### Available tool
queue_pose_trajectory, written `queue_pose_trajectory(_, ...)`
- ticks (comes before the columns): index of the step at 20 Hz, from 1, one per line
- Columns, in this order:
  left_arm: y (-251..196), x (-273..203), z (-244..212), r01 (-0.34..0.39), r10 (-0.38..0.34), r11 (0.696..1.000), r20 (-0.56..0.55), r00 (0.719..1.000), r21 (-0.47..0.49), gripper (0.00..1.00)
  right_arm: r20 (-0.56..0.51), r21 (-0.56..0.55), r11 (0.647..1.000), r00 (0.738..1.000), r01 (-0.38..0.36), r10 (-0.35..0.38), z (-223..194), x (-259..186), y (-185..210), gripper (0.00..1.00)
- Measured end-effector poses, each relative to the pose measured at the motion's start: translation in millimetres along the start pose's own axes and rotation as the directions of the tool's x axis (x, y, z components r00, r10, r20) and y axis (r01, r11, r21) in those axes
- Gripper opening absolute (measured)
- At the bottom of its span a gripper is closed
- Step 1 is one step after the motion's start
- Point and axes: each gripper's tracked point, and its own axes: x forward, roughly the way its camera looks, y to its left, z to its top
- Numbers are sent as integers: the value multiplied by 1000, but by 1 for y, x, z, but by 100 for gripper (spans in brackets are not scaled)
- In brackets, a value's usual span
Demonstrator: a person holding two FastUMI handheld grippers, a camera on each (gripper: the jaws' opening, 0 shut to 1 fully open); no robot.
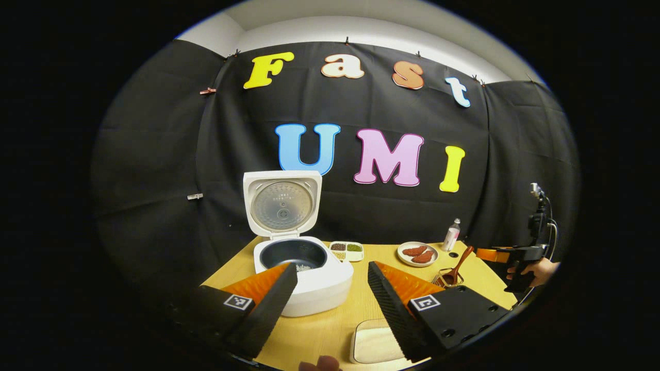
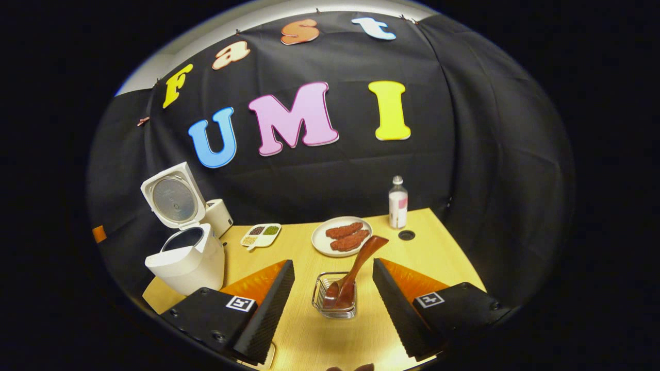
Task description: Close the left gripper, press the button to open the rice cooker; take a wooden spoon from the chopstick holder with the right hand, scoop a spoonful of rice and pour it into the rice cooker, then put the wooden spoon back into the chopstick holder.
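Now wooden spoon in chopstick holder, between spread right hand-held gripper fingers, untouched.

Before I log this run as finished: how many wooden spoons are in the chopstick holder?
1. A single wooden spoon leans in the wire chopstick holder, bowl down and handle tilted toward the plate. Nothing else seems to be inside.

Each handheld gripper carries two wedge-shaped fingers with ribbed, sawtooth inner faces, fixed to flat black mounting blocks. The left gripper has a small square black-and-white marker on each block and round screw holes along the right block's edge. The right gripper bears matching markers and screws. Farther off in the left gripper view, a black pistol-like body trails thin cables.
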Motion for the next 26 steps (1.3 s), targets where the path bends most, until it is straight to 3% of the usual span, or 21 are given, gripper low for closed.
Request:
queue_pose_trajectory(5,-14,-10,-27,-17,14,999,-68,998,-51,95,-77,83,997,997,3,3,-33,54,-24,90)
queue_pose_trajectory(10,-16,-17,-49,-64,63,998,-120,991,-6,95,-100,181,983,994,-21,39,-49,98,-32,83)
queue_pose_trajectory(12,-16,-19,-55,-80,79,997,-138,987,3,95,-93,210,977,993,-47,67,-52,112,-30,69)
queue_pose_trajectory(13,-16,-19,-57,-89,90,996,-145,985,10,95,-93,217,975,993,-48,69,-55,119,-33,47)
queue_pose_trajectory(14,-16,-19,-60,-97,99,995,-151,984,16,95,-97,222,974,993,-47,70,-59,123,-35,53)
queue_pose_trajectory(16,-17,-19,-66,-111,112,994,-163,980,18,95,-91,225,973,993,-56,78,-60,127,-37,40)
queue_pose_trajectory(17,-19,-18,-66,-114,116,993,-166,979,19,95,-73,220,973,993,-72,90,-56,127,-35,23)
queue_pose_trajectory(18,-20,-18,-66,-119,121,993,-163,979,23,95,-67,209,974,993,-85,101,-55,125,-35,29)
queue_pose_trajectory(19,-21,-17,-67,-122,125,992,-164,978,29,95,-59,212,970,989,-117,132,-55,122,-29,19)
queue_pose_trajectory(22,-25,-16,-69,-120,124,992,-170,978,31,95,-60,215,968,987,-132,148,-54,121,-29,16)
queue_pose_trajectory(23,-25,-16,-68,-121,124,992,-170,978,28,95,-61,221,967,987,-129,145,-53,119,-29,9)
queue_pose_trajectory(26,-22,-18,-68,-131,132,991,-172,976,17,95,-32,258,961,993,-104,116,-38,116,-32,13)
